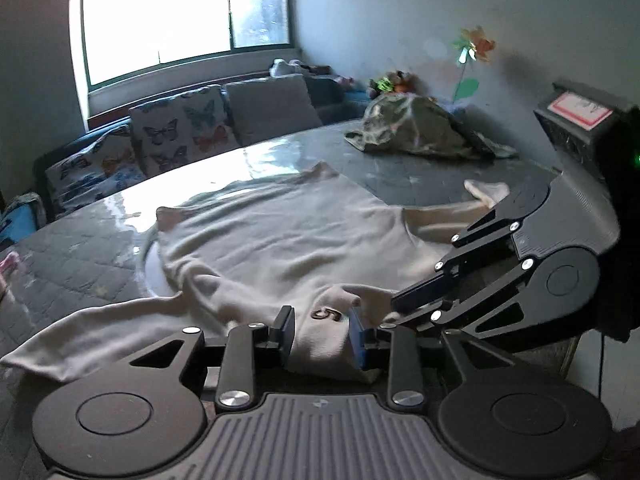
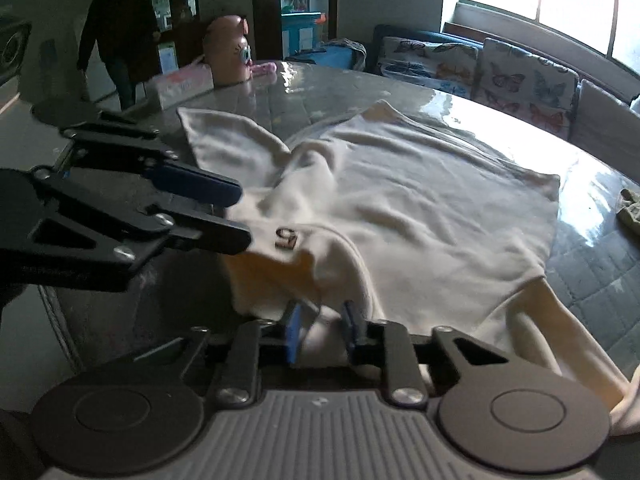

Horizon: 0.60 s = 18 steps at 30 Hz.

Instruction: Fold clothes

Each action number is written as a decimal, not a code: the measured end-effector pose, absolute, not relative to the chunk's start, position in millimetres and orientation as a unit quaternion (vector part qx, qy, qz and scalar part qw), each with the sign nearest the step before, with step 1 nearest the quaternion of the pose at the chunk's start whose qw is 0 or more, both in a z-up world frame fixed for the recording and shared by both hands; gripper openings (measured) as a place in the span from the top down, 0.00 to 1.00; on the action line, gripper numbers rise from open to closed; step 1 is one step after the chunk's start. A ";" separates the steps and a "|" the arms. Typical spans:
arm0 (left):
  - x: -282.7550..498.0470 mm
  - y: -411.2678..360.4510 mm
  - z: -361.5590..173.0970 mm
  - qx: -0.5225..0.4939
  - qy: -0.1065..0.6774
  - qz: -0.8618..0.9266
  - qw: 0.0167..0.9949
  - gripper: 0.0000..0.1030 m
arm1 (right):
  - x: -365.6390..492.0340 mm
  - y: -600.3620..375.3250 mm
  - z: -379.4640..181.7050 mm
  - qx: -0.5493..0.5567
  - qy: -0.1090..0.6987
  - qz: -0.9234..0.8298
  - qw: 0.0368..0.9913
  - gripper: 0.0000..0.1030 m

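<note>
A cream long-sleeved sweater (image 1: 280,240) lies spread on the round glossy table (image 1: 100,240), with a small "5" mark (image 1: 328,314) near its collar. In the left wrist view my left gripper (image 1: 322,334) has its jaws either side of the collar fabric, pinching it at the near table edge. My right gripper (image 1: 400,304) comes in from the right beside it. In the right wrist view my right gripper (image 2: 320,332) holds sweater fabric (image 2: 400,200) between its blue pads, and my left gripper (image 2: 240,216) is shut on the collar next to the "5" mark (image 2: 286,238).
A camouflage garment (image 1: 408,128) is heaped at the table's far right. A sofa with butterfly cushions (image 1: 180,132) stands behind the table under the window. A pink toy (image 2: 228,48) and a tissue box (image 2: 180,84) sit at the table's far edge. A person (image 2: 120,28) stands in the background.
</note>
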<state>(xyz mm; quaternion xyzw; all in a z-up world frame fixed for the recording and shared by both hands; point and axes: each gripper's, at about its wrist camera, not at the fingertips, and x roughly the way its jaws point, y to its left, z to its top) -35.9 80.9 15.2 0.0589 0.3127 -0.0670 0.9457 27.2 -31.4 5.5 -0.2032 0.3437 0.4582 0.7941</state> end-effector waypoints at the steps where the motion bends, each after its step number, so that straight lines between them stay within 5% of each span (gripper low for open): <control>1: -32.7 79.1 11.1 0.064 0.317 -0.068 0.944 0.69 | 26.1 -32.9 6.3 -0.205 0.342 0.456 0.796 0.84; 3: -30.1 77.1 5.4 0.072 0.322 -0.070 0.942 0.69 | 24.1 -36.4 8.4 -0.206 0.338 0.451 0.800 0.96; 9: -34.6 81.5 10.0 0.084 0.308 -0.059 0.946 0.92 | 25.8 -59.0 25.2 -0.181 0.325 0.434 0.820 0.99; 18: -46.5 84.0 3.4 0.089 0.340 -0.103 0.930 0.94 | 19.5 -80.1 20.6 -0.186 0.354 0.460 0.793 0.98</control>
